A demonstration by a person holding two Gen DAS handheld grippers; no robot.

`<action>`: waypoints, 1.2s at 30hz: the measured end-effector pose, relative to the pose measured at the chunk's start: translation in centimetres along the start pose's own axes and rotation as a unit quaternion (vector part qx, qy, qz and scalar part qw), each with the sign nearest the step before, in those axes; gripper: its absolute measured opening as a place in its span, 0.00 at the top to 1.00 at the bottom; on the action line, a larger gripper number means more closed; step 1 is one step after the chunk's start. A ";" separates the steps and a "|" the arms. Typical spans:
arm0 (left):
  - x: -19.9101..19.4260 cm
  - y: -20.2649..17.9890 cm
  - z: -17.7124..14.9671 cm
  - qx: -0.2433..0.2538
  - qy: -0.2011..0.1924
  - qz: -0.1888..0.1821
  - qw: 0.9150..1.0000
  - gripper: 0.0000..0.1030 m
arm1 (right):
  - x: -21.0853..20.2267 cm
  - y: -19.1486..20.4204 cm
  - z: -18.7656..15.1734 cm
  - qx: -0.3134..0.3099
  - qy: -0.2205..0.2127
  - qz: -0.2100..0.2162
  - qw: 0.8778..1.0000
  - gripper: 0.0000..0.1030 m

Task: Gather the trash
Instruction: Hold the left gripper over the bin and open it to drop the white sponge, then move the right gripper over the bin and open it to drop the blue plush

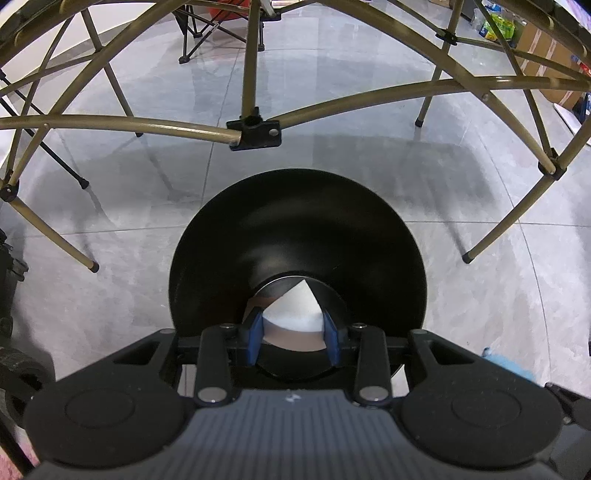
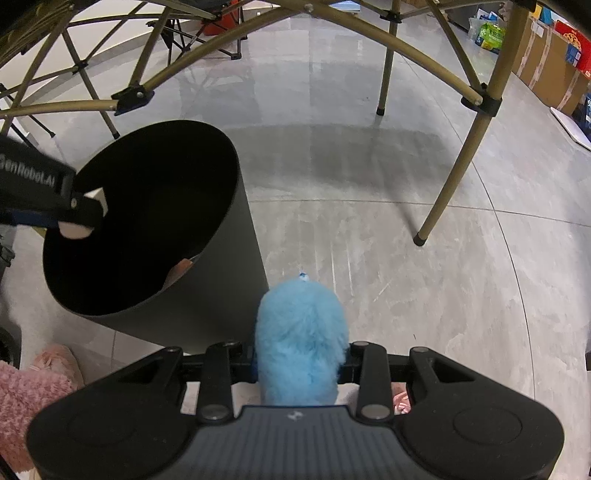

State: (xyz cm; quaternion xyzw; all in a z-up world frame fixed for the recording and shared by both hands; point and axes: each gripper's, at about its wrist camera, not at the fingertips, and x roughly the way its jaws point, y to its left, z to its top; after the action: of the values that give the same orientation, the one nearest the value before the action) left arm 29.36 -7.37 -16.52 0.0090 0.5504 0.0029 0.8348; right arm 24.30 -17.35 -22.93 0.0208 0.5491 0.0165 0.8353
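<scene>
Grey tiled floor [image 2: 369,229] all around, kind of scuffed and shiny, with gold folding table legs [image 2: 458,162] crossing overhead. Closest to me, the right hand-held gripper [image 2: 301,363] is clamped on a fluffy blue thing [image 2: 301,332], looks like a plush toy or duster head, can't tell which. Pink fuzzy slippers [image 2: 37,387] peek in at 8 o'clock of it. Just past that, up toward 10 o'clock, stands the black trash bin [image 2: 236,280], open top, something pale and orange-ish low inside it. The left hand-held gripper [image 1: 293,338] hangs right over the bin's mouth, its blue pads [image 1: 255,341] pinched on a white piece of paper [image 1: 295,314], so that bit of trash is sitting above the opening, not dropped. Further off, at 1 o'clock, cardboard boxes [image 2: 546,66] and some colourful packs line the wall, and a dark folding chair [image 1: 207,33] sits at 11 o'clock.
</scene>
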 end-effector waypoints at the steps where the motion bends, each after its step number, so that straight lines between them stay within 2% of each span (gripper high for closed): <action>1: 0.0 -0.1 0.1 -0.001 0.001 -0.001 1.000 0.67 | 0.1 0.1 0.1 0.000 0.002 -0.001 1.000 0.69; 11: 0.7 -0.3 0.9 -0.021 0.014 -0.001 1.000 0.66 | 0.8 0.3 0.2 -0.003 0.011 0.000 1.000 0.68; 15: 0.6 -0.2 0.8 -0.026 0.015 -0.005 1.000 0.62 | 0.8 0.6 0.2 -0.010 0.009 0.001 1.000 0.68; 16: 0.5 -0.1 0.8 -0.027 0.015 -0.003 1.000 0.60 | 0.7 0.6 0.2 -0.010 0.009 0.000 1.000 0.68; 17: 0.5 -0.1 0.8 -0.027 0.015 -0.002 1.000 0.53 | 0.7 0.6 0.1 -0.009 0.009 -0.001 1.000 0.68; 18: 0.5 -0.1 0.8 -0.028 0.015 -0.001 1.000 0.43 | 0.8 0.5 0.1 -0.008 0.010 -0.002 1.000 0.68; 19: 0.4 -0.2 0.8 -0.028 0.013 0.001 1.000 0.38 | 0.8 0.5 0.1 -0.007 0.010 -0.003 1.000 0.68; 21: 0.1 -0.3 0.8 -0.027 0.008 0.006 1.000 0.15 | 0.8 0.4 0.1 -0.006 0.011 -0.004 1.000 0.68; 23: -0.1 -0.3 0.8 -0.028 0.005 0.010 1.000 0.04 | 0.8 0.4 0.1 -0.005 0.010 -0.004 1.000 0.68; 36: -0.4 -0.2 0.7 -0.028 0.002 0.012 1.000 0.00 | 0.7 0.5 0.0 -0.008 0.011 -0.001 1.000 0.67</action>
State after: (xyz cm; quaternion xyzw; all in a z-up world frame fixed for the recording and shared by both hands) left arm 29.80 -7.54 -15.87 -0.0079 0.5519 0.0288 0.8334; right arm 24.62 -16.79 -23.56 0.0132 0.5584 0.0199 0.8293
